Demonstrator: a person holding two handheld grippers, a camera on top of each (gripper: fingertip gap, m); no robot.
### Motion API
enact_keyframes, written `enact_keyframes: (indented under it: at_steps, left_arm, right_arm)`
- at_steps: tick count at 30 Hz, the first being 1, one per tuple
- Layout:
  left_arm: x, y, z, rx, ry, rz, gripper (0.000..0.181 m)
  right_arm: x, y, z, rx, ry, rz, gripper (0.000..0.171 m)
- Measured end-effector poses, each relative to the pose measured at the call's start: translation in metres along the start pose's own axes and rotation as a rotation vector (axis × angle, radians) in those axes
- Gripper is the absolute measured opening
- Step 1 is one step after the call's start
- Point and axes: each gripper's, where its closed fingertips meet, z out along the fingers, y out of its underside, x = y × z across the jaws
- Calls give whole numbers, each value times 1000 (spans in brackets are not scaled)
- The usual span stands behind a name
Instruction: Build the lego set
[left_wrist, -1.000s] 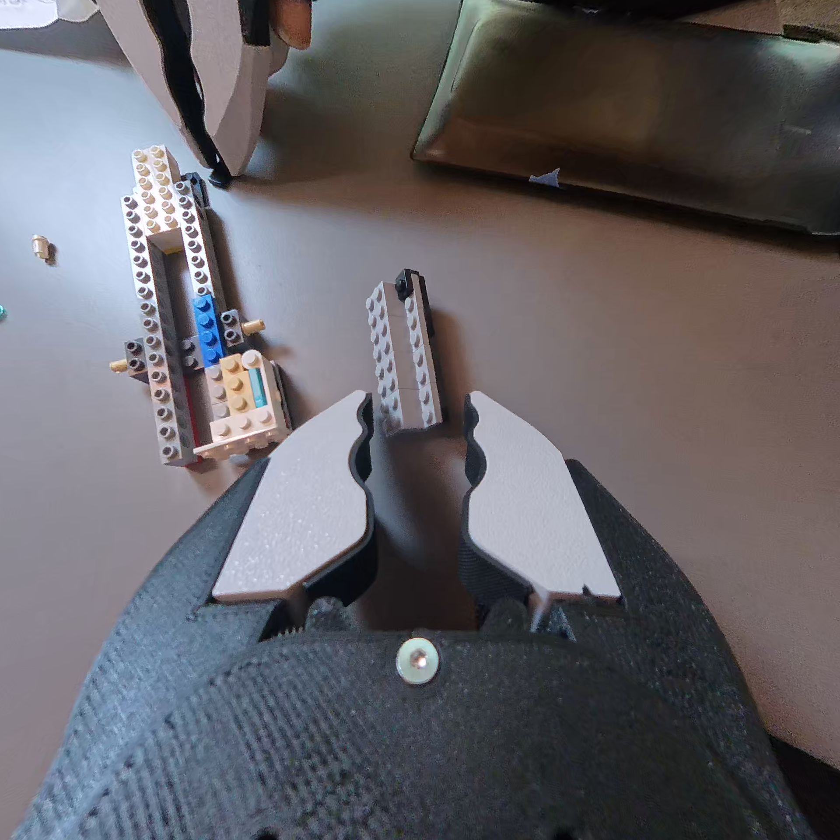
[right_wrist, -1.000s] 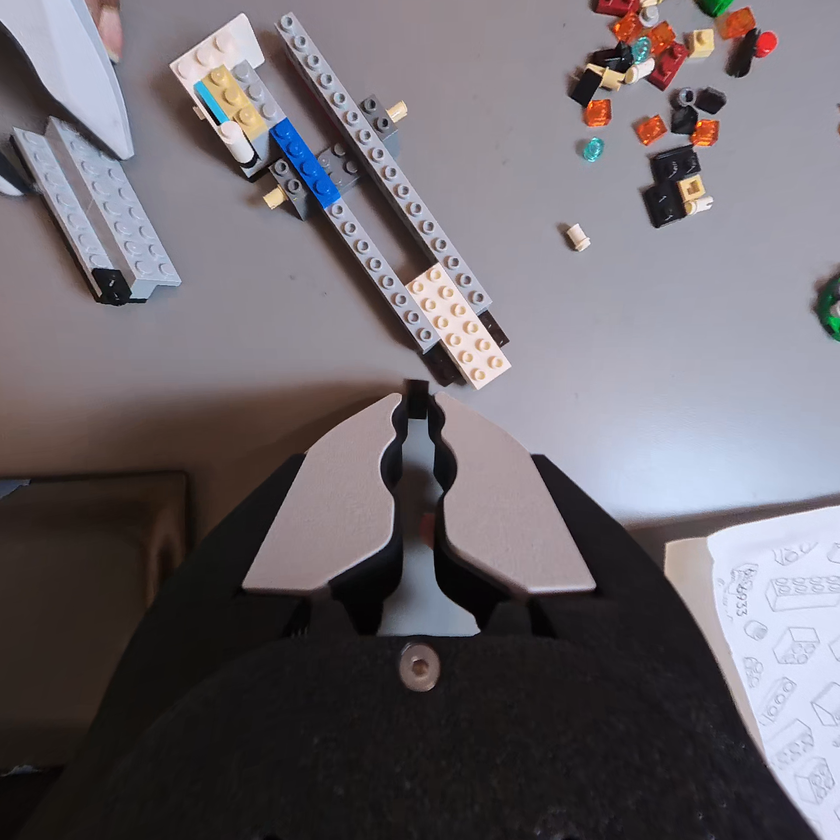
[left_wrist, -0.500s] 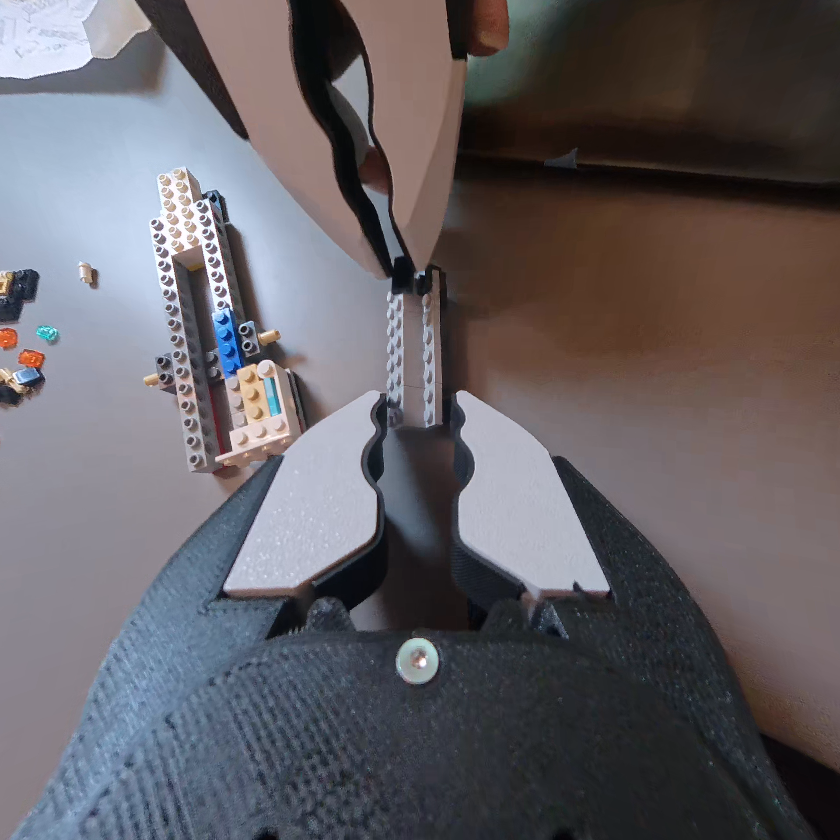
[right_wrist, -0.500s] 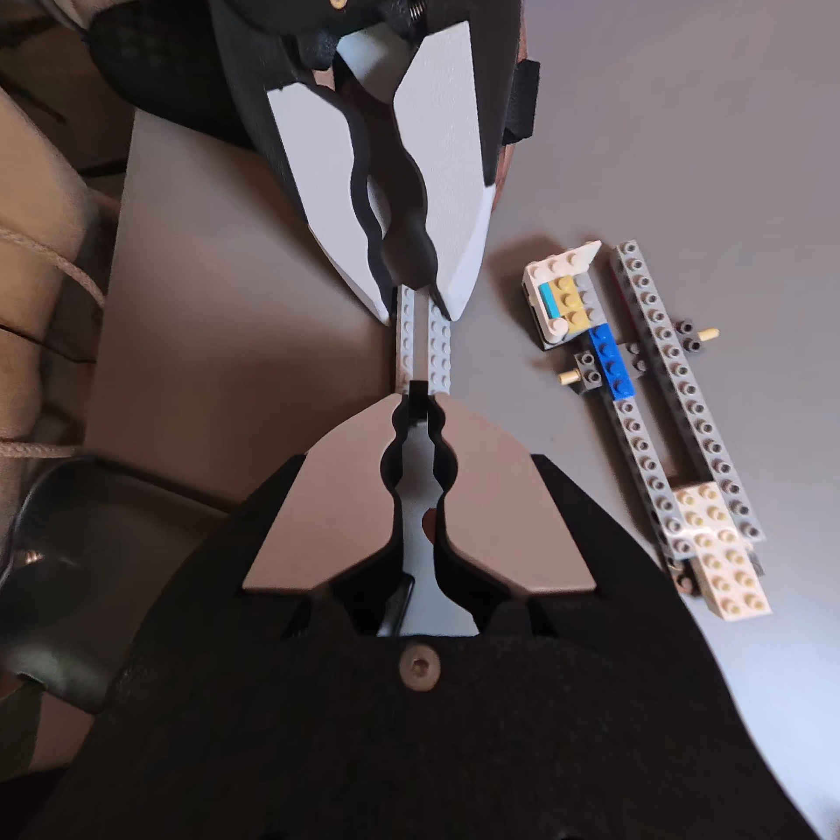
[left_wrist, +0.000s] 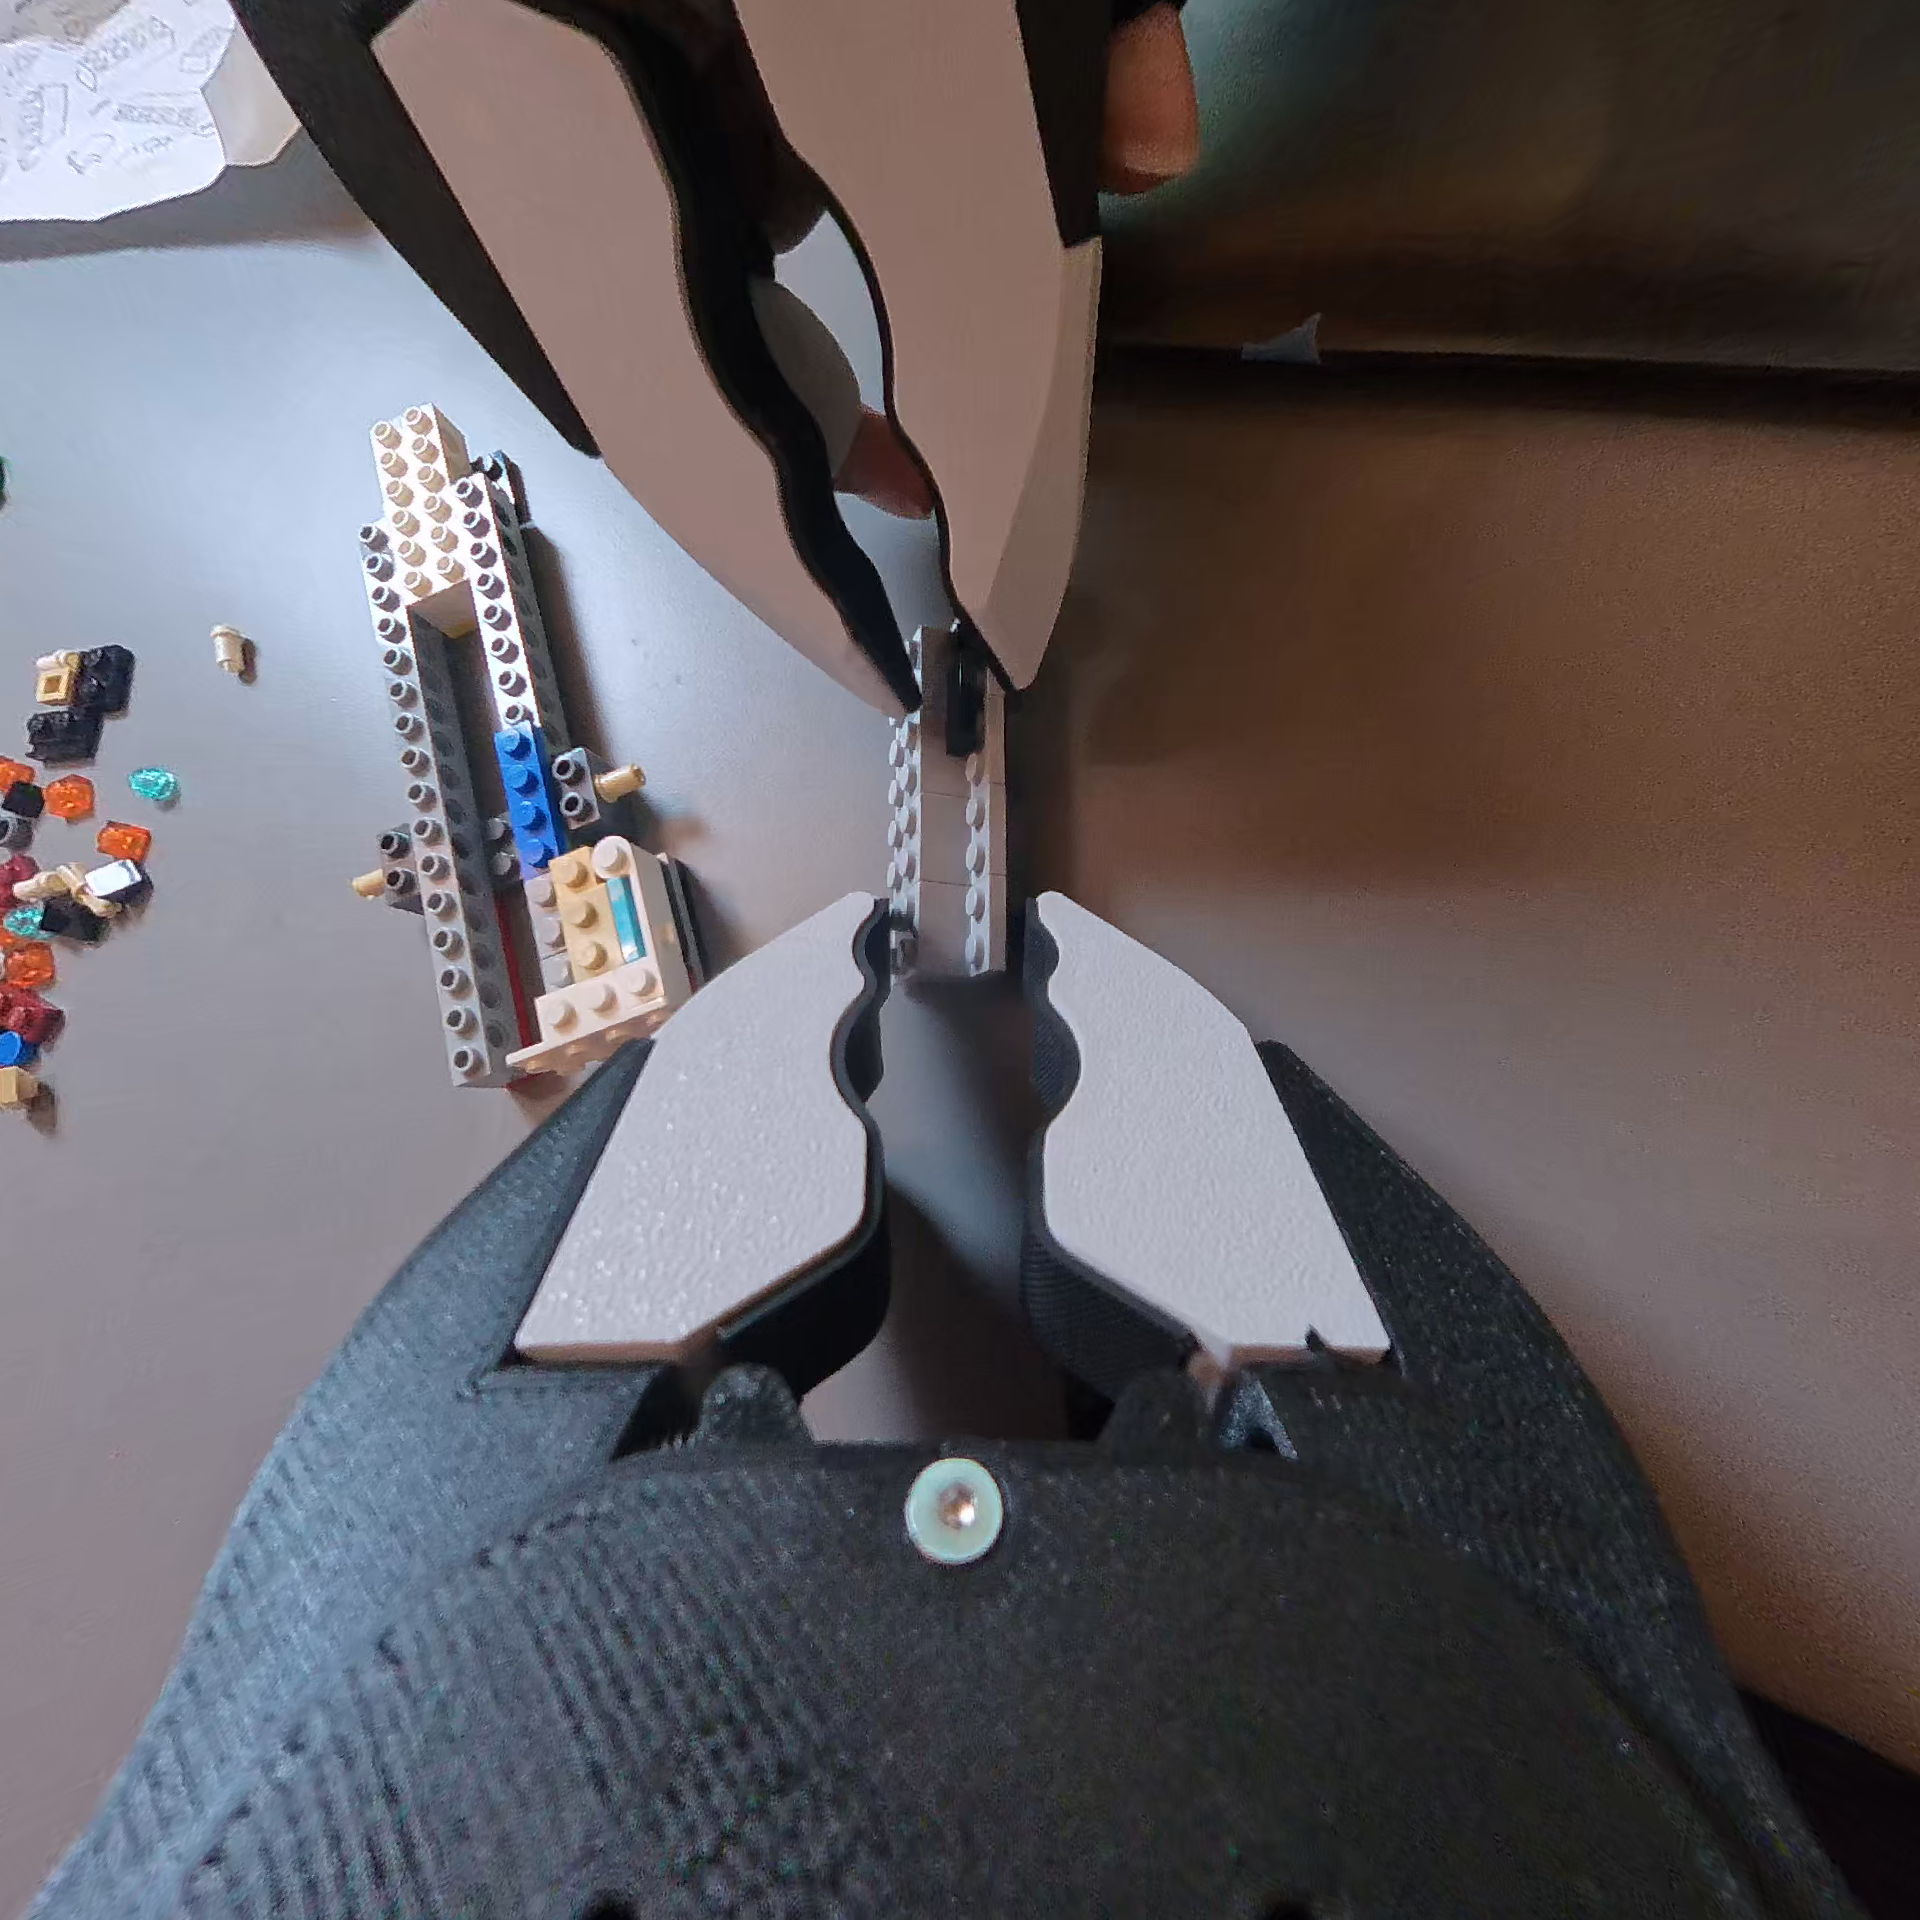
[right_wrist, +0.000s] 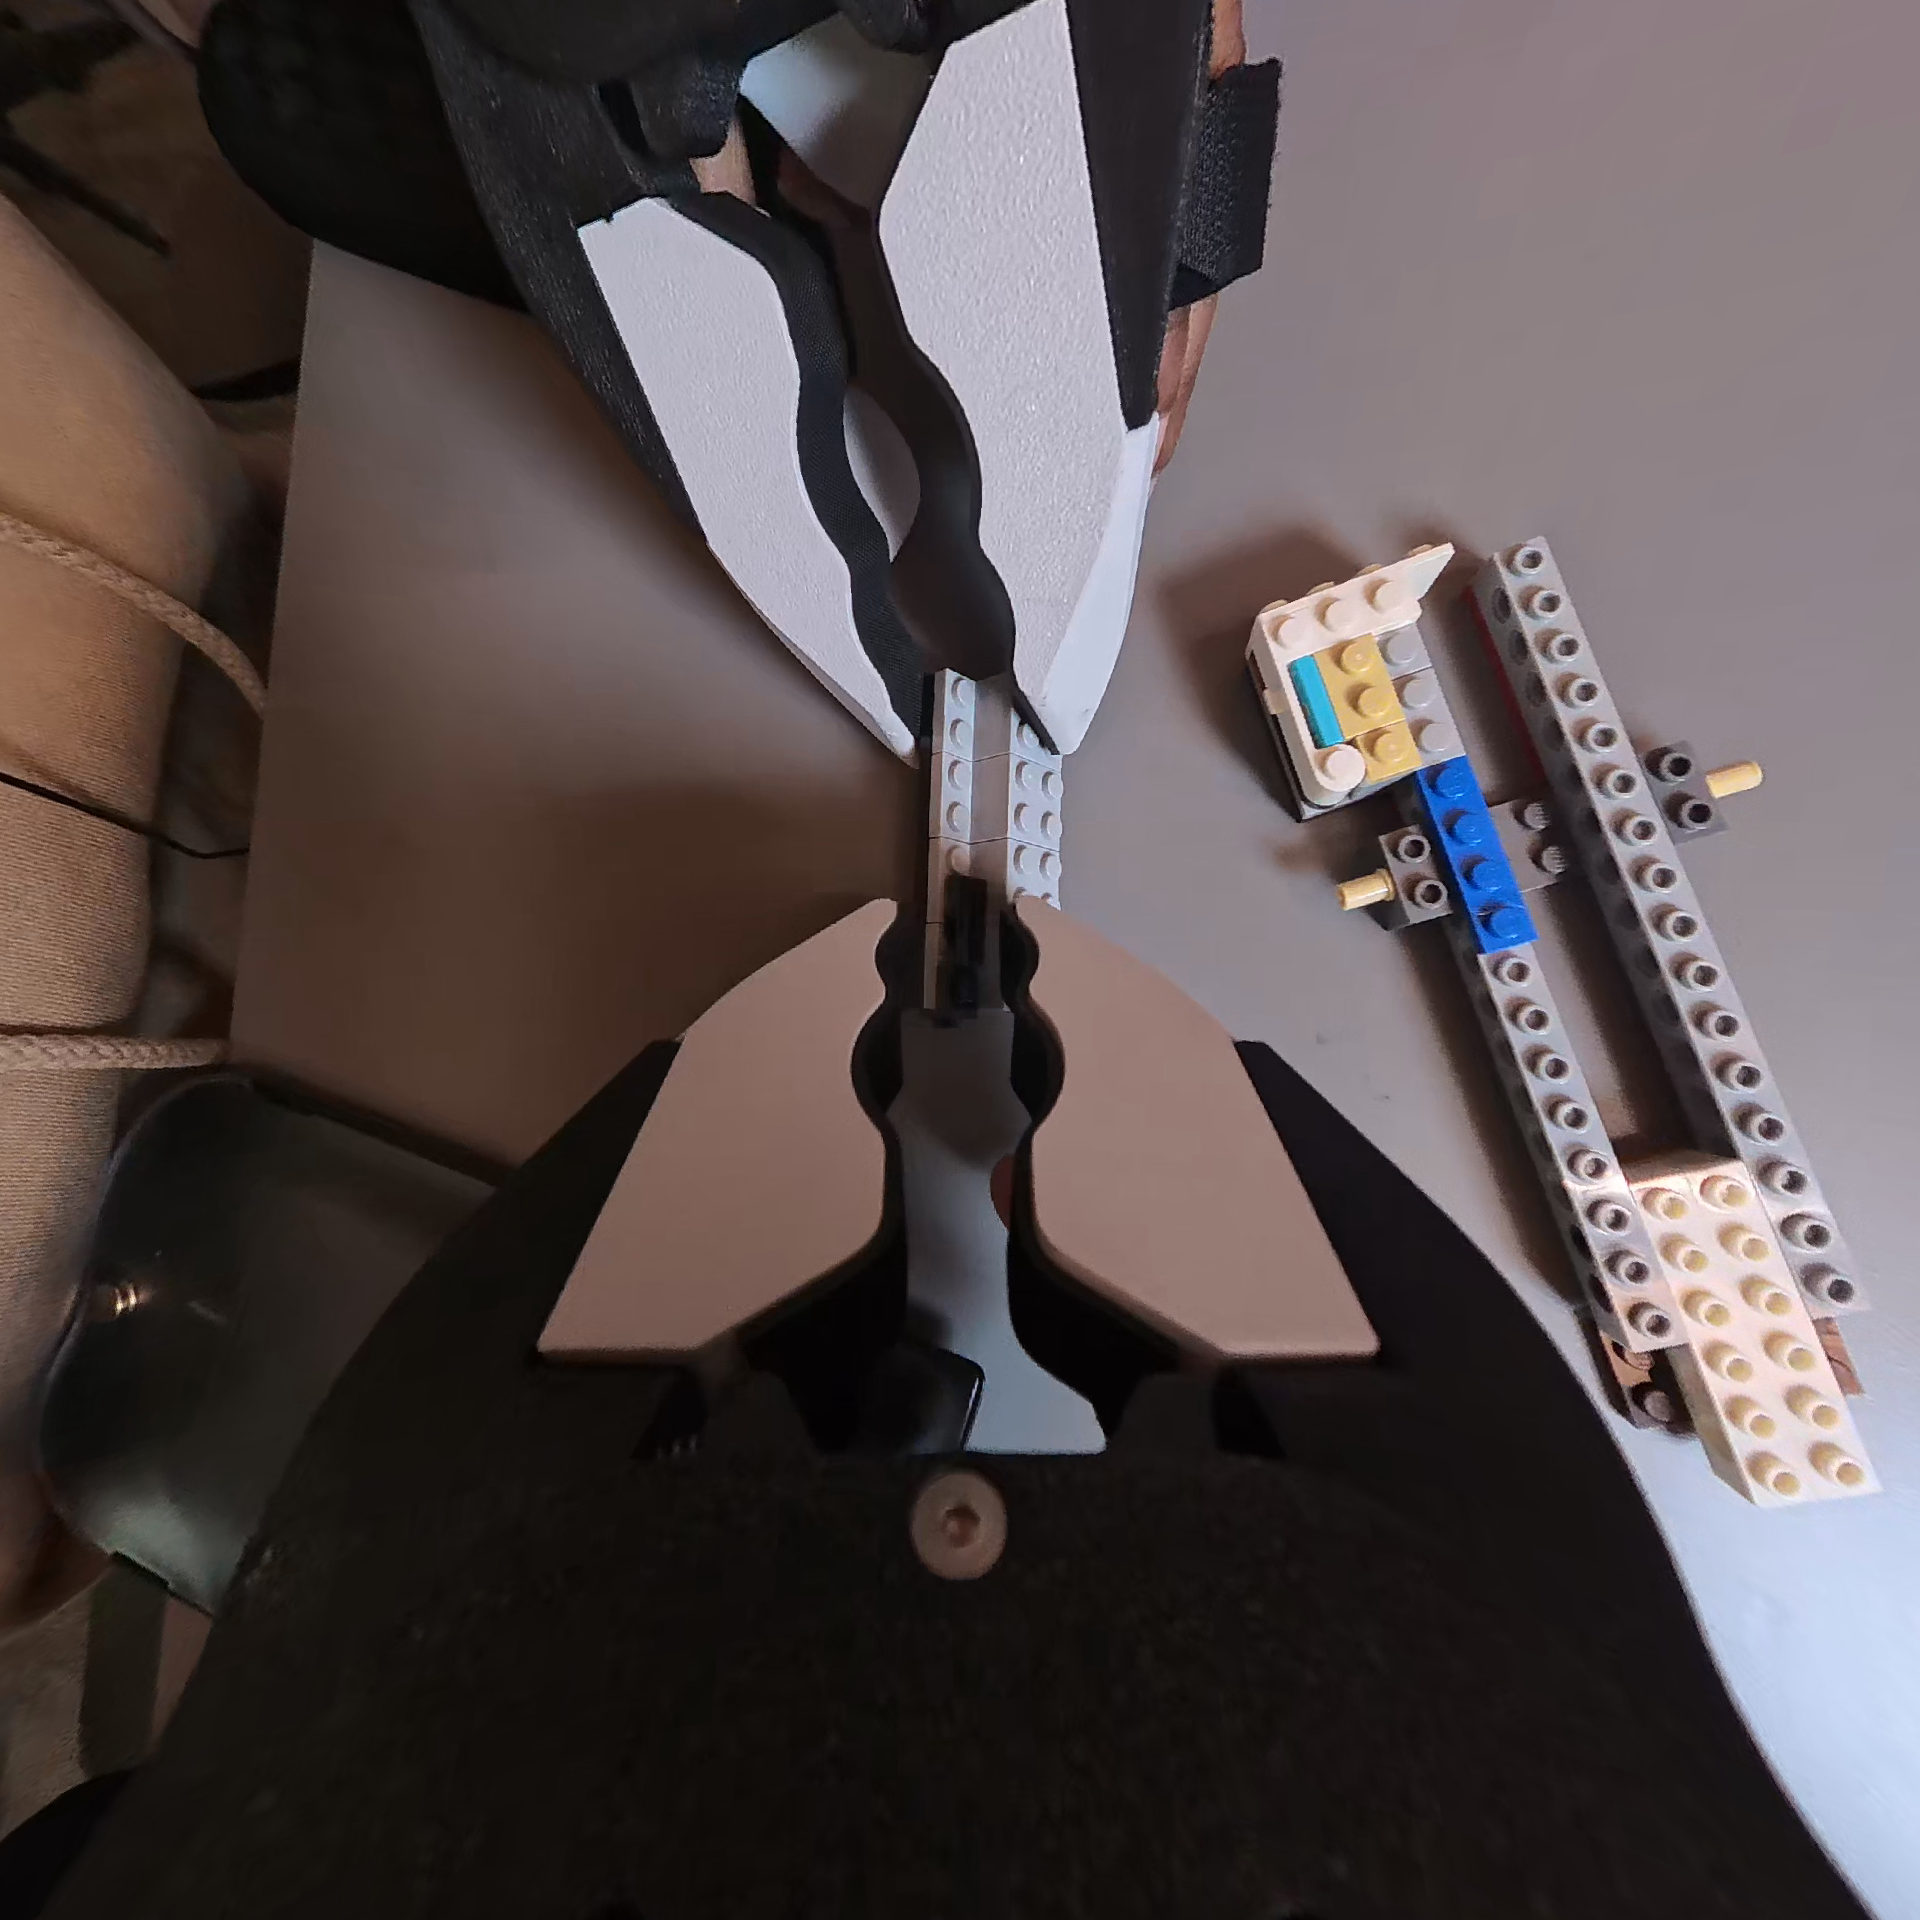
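Observation:
A grey brick assembly (left_wrist: 951, 831) lies on the dark table between both grippers. My left gripper (left_wrist: 956, 925) is shut on its near end; it also shows at the top of the right wrist view (right_wrist: 982, 727). My right gripper (right_wrist: 961, 914) comes from the opposite side and holds a small black piece (right_wrist: 966, 945) down on the assembly (right_wrist: 1034, 810). Its tips (left_wrist: 961, 691) straddle the assembly's far end. The long grey model (left_wrist: 468, 748) with blue, tan and white bricks lies beside it, and is also in the right wrist view (right_wrist: 1621, 987).
Several small loose pieces (left_wrist: 62, 883) lie at the left. An instruction sheet (left_wrist: 104, 104) is at the back left. A dark glossy tray (right_wrist: 156, 1299) and beige fabric with a cord (right_wrist: 83, 727) sit beyond the table edge (right_wrist: 291, 727). Less than 4 cm separates the two grippers' tips.
My left gripper closed on the assembly's near end. My right gripper swung over from the model, brought the black piece onto the assembly's other end, and its jaws now stand slightly wider.

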Motion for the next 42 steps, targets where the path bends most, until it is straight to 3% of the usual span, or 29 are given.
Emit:
enact_keyframes:
  at_steps: [4, 12, 25, 39, 42]
  left_arm:
    - [0, 0, 0, 0, -4, -1, 24]
    - [-5, 1, 0, -8, -24, -34, 24]
    - [-6, 2, 0, -15, -18, -90, 24]
    - [-5, -3, 2, 18, -46, -12, 34]
    - [-9, -6, 6, 21, -95, 21, 21]
  right_arm:
    - [-5, -6, -7, 40, 29, -60, 20]
    - [-1, -2, -1, 7, 297, -283, 20]
    - [10, 3, 7, -71, 427, -387, 12]
    - [12, 0, 6, -23, 387, -310, 11]
    - [8, -2, 6, 18, 332, -272, 11]
